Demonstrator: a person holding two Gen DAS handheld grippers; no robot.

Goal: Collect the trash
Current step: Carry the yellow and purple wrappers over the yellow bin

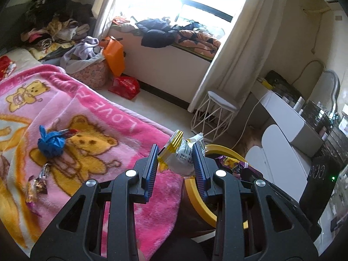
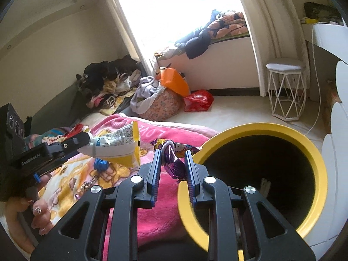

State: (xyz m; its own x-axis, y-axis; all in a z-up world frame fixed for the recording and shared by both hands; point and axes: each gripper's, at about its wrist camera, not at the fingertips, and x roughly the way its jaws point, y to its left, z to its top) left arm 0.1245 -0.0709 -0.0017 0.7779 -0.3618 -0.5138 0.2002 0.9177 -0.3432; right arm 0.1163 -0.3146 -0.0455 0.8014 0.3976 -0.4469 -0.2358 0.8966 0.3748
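Left gripper (image 1: 176, 155) pinches a yellow wrapper (image 1: 181, 152) (right gripper (image 2: 173, 163) clamps a purple wrapper (image 2: 174, 163)) beside the yellow bin (image 2: 313, 152).

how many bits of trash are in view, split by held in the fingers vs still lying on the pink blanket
Held: 2, a yellow and white packet and a purple wrapper
On the blanket: 2, a blue wad and a small dark wrapper
Total: 4

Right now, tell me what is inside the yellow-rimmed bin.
The yellow-rimmed bin looks mostly dark inside. Only a small pale object shows low against its inner wall; I cannot tell what it is. The right gripper and its purple wrapper cover the near rim.
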